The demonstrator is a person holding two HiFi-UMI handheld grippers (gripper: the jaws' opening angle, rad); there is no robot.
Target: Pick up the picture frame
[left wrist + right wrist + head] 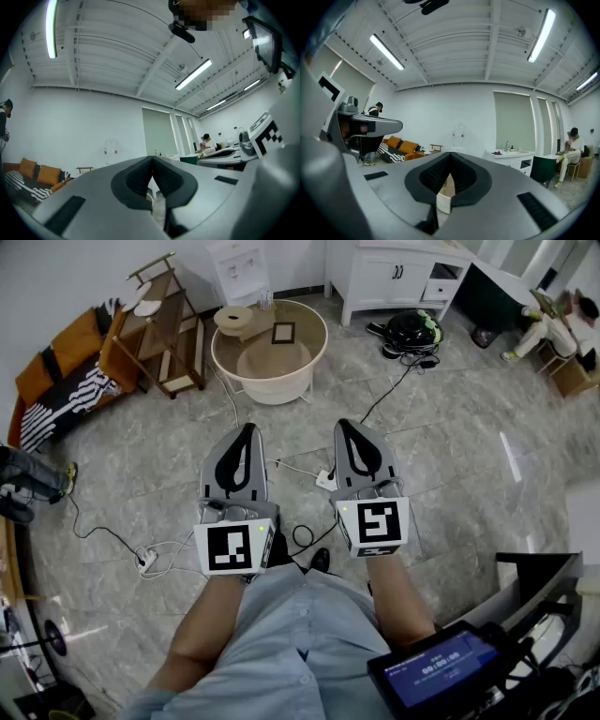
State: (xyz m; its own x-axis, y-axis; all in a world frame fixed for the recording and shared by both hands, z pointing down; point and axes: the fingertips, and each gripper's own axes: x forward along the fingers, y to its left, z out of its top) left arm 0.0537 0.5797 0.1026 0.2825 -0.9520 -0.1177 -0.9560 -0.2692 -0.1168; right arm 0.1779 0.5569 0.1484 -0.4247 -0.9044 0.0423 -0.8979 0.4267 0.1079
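A small dark picture frame (pixel 283 333) stands on the round cream table (pixel 272 381) at the far end of the floor in the head view. Both grippers are held level at waist height, well short of that table. My left gripper (pixel 247 428) is shut with nothing in it; in the left gripper view its pads (pixel 140 176) meet at the tip. My right gripper (pixel 348 426) is shut and empty too, jaws closed together in the right gripper view, with the cream table (pixel 444 197) showing beyond them.
A wooden shelf rack (pixel 161 326) and an orange sofa (pixel 66 357) stand left of the table. A white cabinet (pixel 398 277) and a black bag (pixel 413 330) are at the back right. Cables and a power strip (pixel 146 562) lie on the floor. A seated person (pixel 553 329) is far right.
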